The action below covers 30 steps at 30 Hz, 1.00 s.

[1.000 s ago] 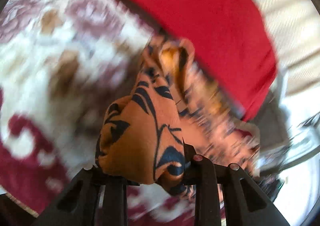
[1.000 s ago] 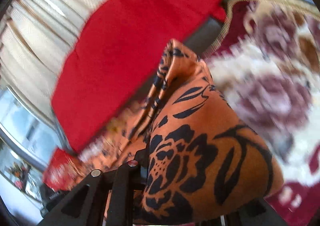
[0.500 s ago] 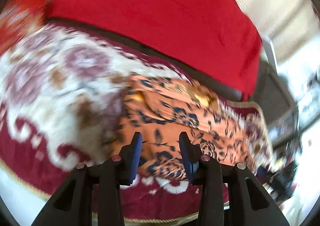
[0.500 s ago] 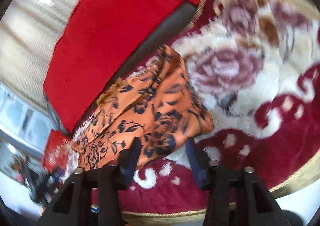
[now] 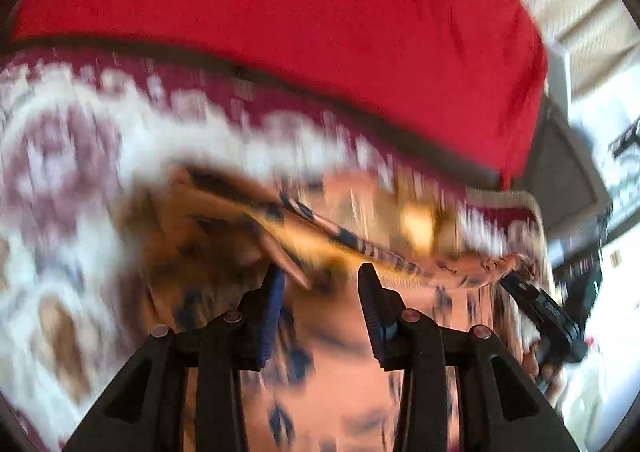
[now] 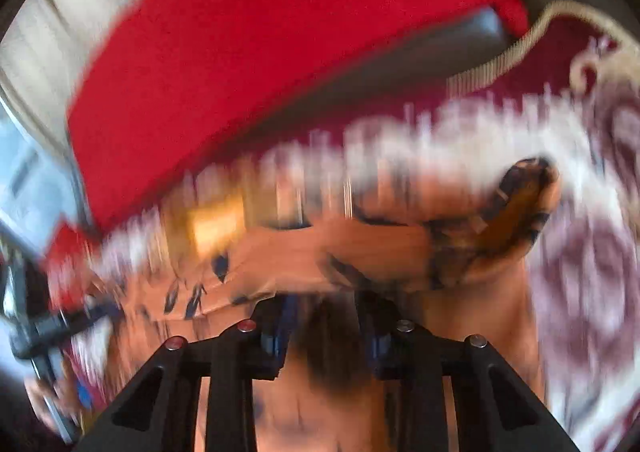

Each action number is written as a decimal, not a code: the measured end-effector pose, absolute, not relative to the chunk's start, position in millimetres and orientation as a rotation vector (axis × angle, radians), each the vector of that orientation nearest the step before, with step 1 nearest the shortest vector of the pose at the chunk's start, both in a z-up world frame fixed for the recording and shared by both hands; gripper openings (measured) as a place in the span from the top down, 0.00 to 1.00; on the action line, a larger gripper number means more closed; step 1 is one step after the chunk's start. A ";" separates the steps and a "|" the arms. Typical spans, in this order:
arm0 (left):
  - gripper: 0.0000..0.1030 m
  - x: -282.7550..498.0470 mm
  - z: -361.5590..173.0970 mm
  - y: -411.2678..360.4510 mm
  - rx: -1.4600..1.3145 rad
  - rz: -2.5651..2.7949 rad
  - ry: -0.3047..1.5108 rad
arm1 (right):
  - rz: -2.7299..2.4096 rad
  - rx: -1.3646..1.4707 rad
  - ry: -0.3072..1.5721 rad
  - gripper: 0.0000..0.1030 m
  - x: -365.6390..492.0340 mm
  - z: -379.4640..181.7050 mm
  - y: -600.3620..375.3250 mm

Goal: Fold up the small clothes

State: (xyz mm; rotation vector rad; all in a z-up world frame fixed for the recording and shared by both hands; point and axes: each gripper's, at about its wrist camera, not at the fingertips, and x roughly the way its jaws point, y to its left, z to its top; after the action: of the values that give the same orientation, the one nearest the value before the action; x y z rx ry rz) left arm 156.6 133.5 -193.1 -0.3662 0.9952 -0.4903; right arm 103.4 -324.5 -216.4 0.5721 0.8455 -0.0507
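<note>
The orange garment with dark floral print (image 5: 344, 364) lies on the rug, blurred by motion. One edge is raised as a ridge across the left wrist view. My left gripper (image 5: 320, 272) is open, and the ridge's edge lies just at its fingertips. In the right wrist view the orange garment (image 6: 380, 244) drapes over my right gripper (image 6: 326, 298) and hides its pads. Those jaws are closing with the fabric between them. Seen from the left, the right gripper (image 5: 510, 278) has the tapered end of the ridge pinched. The left gripper (image 6: 100, 310) shows blurred at the garment's far edge.
A maroon and white floral rug (image 5: 60, 172) with a fringed edge (image 6: 500, 64) lies under the garment. Behind it sits a large red cushion (image 5: 320, 12) on a dark surface. A person's hand (image 5: 536, 364) holds the right gripper.
Both grippers have let go of the lifted garment, which dropped flat onto the rug. They then swung in low over it, and one edge now stands raised at their tips.
</note>
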 end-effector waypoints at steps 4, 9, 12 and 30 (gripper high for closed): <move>0.56 146.3 -191.1 160.6 -0.436 -0.386 0.911 | -0.138 0.699 0.714 0.66 97.9 -212.9 -351.6; 0.56 112.5 -198.7 158.3 -0.359 -0.401 0.969 | -0.063 0.608 0.750 0.66 68.4 -198.0 -332.4; 0.56 94.9 -205.1 140.3 -0.239 -0.399 1.006 | -0.067 0.584 0.830 0.66 58.9 -209.0 -322.9; 0.44 75.1 -215.8 132.5 -0.203 -0.329 1.040 | -0.015 0.479 0.905 0.65 130.7 -220.1 -247.1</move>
State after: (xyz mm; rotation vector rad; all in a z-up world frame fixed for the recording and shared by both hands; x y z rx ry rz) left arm 75.1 132.5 -215.8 -0.2026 1.0398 -0.3287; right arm 130.7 -247.1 -220.1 0.4793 0.9047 -0.0147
